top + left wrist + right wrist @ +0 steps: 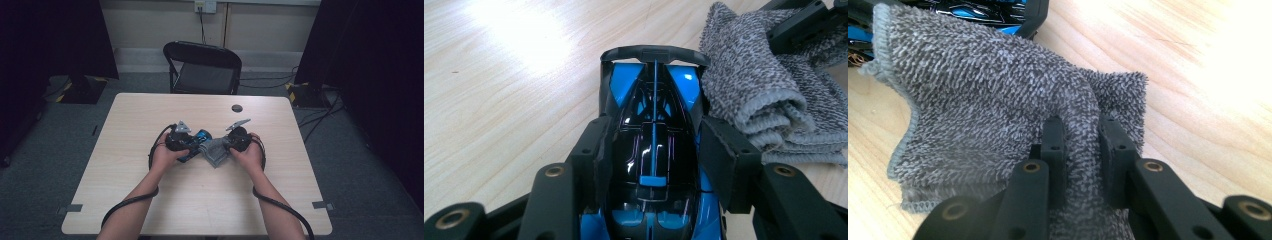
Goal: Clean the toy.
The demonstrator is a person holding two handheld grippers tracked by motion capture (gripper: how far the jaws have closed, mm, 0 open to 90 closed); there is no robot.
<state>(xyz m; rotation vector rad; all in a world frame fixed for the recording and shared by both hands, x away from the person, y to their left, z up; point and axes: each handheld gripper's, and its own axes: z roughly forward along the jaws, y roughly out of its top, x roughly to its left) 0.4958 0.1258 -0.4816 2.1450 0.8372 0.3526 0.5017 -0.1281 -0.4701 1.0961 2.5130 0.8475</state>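
A glossy blue and black toy race car (654, 120) sits between the jaws of my left gripper (651, 150), which is shut on its body. In the high view the car (201, 136) shows at the table's middle beside the left gripper (181, 140). A folded grey terry cloth (998, 110) is pinched in a ridge by my right gripper (1083, 150), shut on it. The cloth (215, 151) lies between the two hands and touches the car's side; it also appears as a folded cloth (764, 95) to the right of the car, with the right gripper's black jaws on its far part.
The light wooden table (200, 200) has a small dark round disc (236, 108) near its far edge. A black folding chair (202, 67) stands behind the table. Black cables trail from both grippers along the forearms. Tape marks sit at the near corners.
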